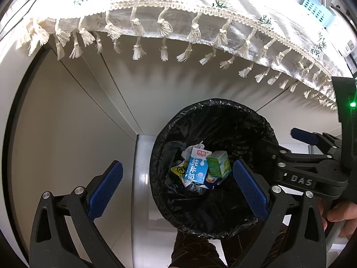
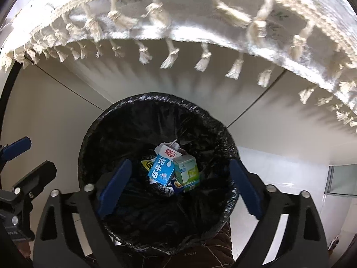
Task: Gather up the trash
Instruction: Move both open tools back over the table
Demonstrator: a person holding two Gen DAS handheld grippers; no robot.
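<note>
Both claws hang released and empty over the black-lined bin (image 2: 156,174): the left claw (image 1: 178,187) and the right claw (image 2: 180,185). Down in the bin lie a blue milk carton (image 2: 161,169) and a green carton (image 2: 187,172), touching, atop crumpled wrappers. A fringed tablecloth (image 1: 178,11) overhangs the desk above.

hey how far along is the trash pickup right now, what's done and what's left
Done: a blue milk carton, a green carton and some wrappers lie at the bottom of the black-lined bin. In hand: nothing; the left gripper and right gripper are both open and hold nothing above the bin. Left: these views show only the fringed tablecloth's edge, so remaining trash can't be judged.
</note>
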